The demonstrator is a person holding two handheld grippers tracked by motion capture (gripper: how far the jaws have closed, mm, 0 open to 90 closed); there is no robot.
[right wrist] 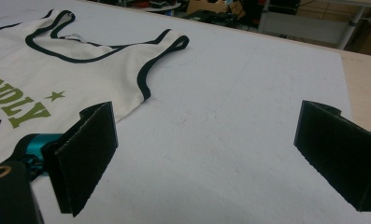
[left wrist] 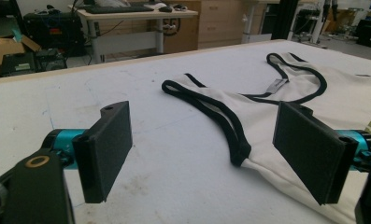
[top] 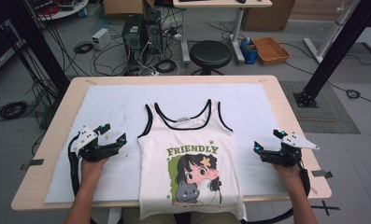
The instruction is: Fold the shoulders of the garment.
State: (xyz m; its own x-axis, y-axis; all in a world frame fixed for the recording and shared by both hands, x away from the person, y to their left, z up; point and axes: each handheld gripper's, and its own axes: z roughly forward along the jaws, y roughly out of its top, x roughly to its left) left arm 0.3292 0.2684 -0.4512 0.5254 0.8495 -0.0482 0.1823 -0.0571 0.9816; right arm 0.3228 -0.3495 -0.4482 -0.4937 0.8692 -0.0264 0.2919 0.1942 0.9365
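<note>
High view has the soft, light tank top lying flat on the bench, left gripper and right gripper jaws wide and empty, and its banded shoulder straps look the best hold.

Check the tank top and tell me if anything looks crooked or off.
Mostly tidy: the tank top lies flat, print up, between the open left gripper and right gripper. One oddity: its hem hangs over the table's near edge.
</note>
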